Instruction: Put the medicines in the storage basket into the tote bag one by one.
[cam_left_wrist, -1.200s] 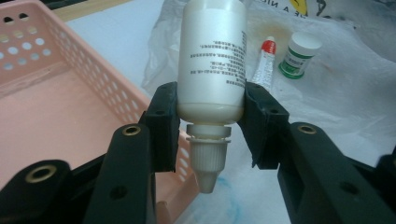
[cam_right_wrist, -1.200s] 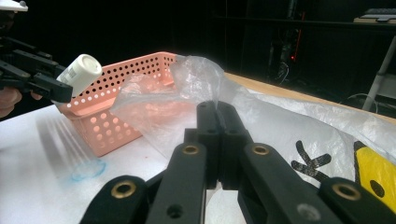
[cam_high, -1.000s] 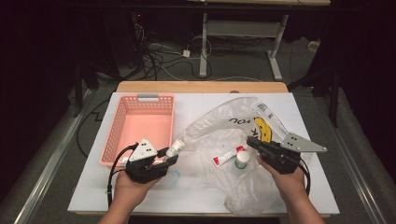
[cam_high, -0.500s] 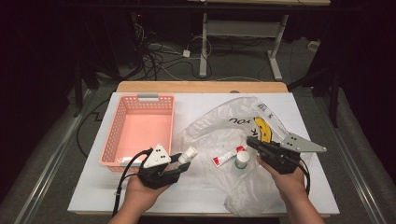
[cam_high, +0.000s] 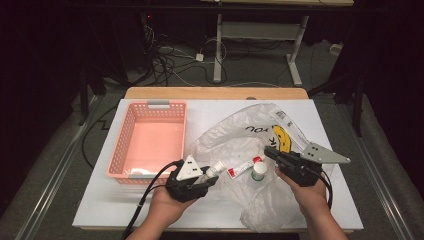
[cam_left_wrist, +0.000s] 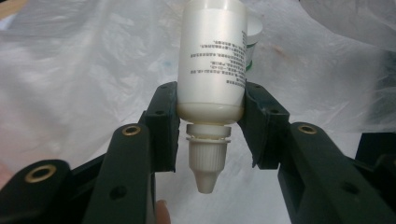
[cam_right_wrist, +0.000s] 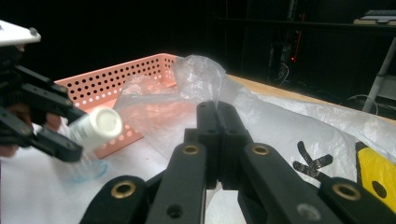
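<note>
While my left hand-held gripper (cam_high: 207, 176) grasps the white bottle (cam_left_wrist: 212, 60) by the shoulder just above its cap, I see the bottle lifted off the counter (cam_high: 220, 112), hanging just beside the near right corner of the pink basket (cam_high: 150, 142) and at the edge of the clear plastic bag (cam_high: 240, 145). In the left gripper view the two pads press on either side of the bottle, with the pointed cap toward the camera and the printed body reaching away from me. My right hand-held gripper (cam_high: 272, 152) is clenched on a fold of the bag; in the right gripper view its jaws stand pressed together with the film pinched between them.

The work I judge to be in hand is emptying the bag into the basket, so the bottle has yet to cross the basket's wall. The grip worries me: the pads sit low on a smooth, rounded shoulder, and most of the bottle's length sticks out beyond them. A quick swing could let it pivot or slip out onto the counter. The basket's rim is close, so a low pass could knock the bottle against it. A red and white tube (cam_high: 243, 167) and a small green-banded jar (cam_high: 258, 171) lie in the bag near my right hand; tugging the film could roll them away.
</note>
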